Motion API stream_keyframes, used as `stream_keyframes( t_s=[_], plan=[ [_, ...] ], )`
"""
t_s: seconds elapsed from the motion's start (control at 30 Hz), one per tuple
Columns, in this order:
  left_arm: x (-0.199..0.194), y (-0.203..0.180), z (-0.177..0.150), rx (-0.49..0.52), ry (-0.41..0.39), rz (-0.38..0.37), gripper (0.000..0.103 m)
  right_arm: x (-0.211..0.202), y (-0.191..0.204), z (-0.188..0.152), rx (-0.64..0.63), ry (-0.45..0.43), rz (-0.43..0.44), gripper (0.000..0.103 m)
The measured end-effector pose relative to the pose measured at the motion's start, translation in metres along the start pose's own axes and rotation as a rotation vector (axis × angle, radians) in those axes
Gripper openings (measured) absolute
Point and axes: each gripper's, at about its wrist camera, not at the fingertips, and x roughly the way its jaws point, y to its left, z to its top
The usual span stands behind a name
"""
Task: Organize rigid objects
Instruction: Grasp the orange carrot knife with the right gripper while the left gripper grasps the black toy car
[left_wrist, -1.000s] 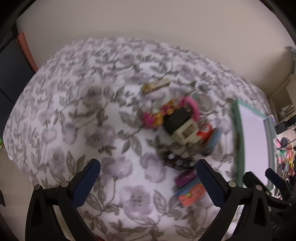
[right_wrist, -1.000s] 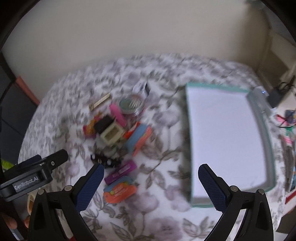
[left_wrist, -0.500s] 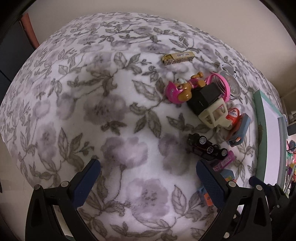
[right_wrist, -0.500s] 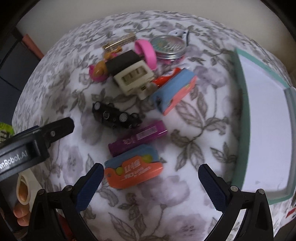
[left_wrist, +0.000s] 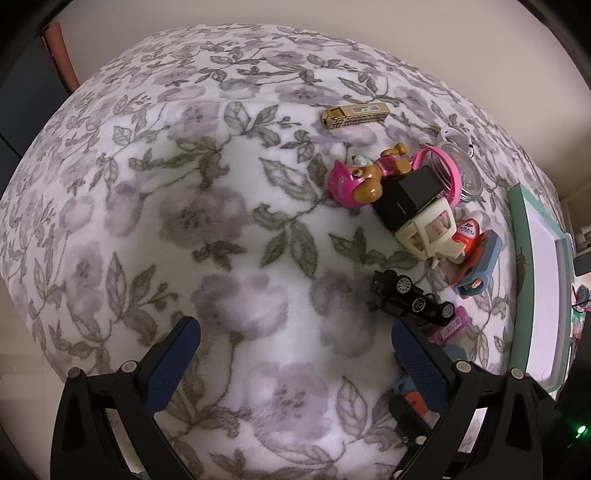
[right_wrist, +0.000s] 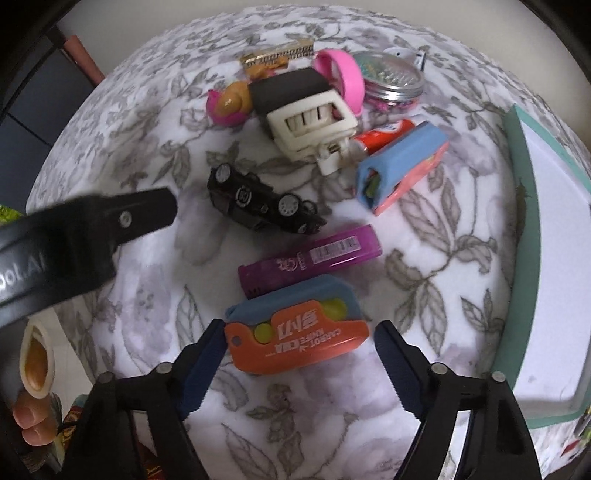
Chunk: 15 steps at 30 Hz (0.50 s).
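The right gripper (right_wrist: 298, 349) points down at the flowered cloth (right_wrist: 436, 236) with its jaws apart and just now closing in; an orange and blue toy knife (right_wrist: 299, 328) lies between the pads, its left end at the left pad, the right pad near but clear of it. The knife is a flat plastic case, orange on top with yellow-green dots and printed lettering, blue along its 12 o'clock edge. At 12 o'clock from it, just beside, lies a purple lighter (right_wrist: 310, 256), then a black toy car (right_wrist: 262, 205) on its side toward 11 o'clock. The left gripper (left_wrist: 295, 354) hangs with its jaws wide apart over bare cloth, nothing between them. At 3 o'clock a teal-rimmed tray (right_wrist: 524, 236) is cut off by the frame edge.
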Motion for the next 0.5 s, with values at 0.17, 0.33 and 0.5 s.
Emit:
stream_keyframes(
  t_s=[0.17, 0.33, 0.5],
  plan=[
    [0.004, -0.012, 0.004, 0.029, -0.014, -0.021, 0.103, 0.003, 0.006, 0.000, -0.004, -0.010, -0.005, 0.077],
    [0.008, -0.022, 0.005, 0.052, -0.010, -0.044, 0.103, 0.007, 0.005, 0.000, 0.008, -0.007, 0.004, 0.077],
    [0.013, -0.030, 0.009, 0.050, 0.002, -0.069, 0.103, 0.003, -0.012, -0.002, 0.030, -0.006, -0.008, 0.077]
  ],
)
